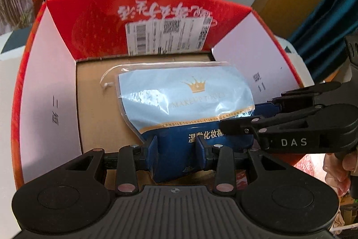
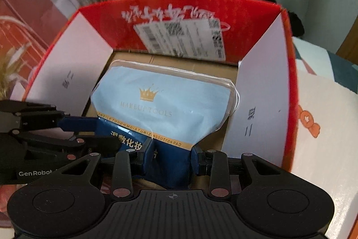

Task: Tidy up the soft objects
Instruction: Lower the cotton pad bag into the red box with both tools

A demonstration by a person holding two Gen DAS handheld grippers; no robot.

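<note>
A soft blue pack of cotton pads [image 1: 185, 102] with a gold crown lies in an open red cardboard box [image 1: 89, 21], its far end resting on the brown box floor. My left gripper [image 1: 177, 153] is shut on the pack's dark blue near end. My right gripper [image 2: 172, 156] is shut on the same near end of the pack [image 2: 165, 104], beside the left one. The right gripper also shows in the left wrist view [image 1: 268, 109] at the pack's right edge. The left gripper shows in the right wrist view [image 2: 67, 122] at the left.
The box [image 2: 288, 104] has white inner side flaps and a shipping label on its red back wall. White foam [image 2: 317, 149] lies to the right of the box. A plant, dark gear and a tripod stand behind it.
</note>
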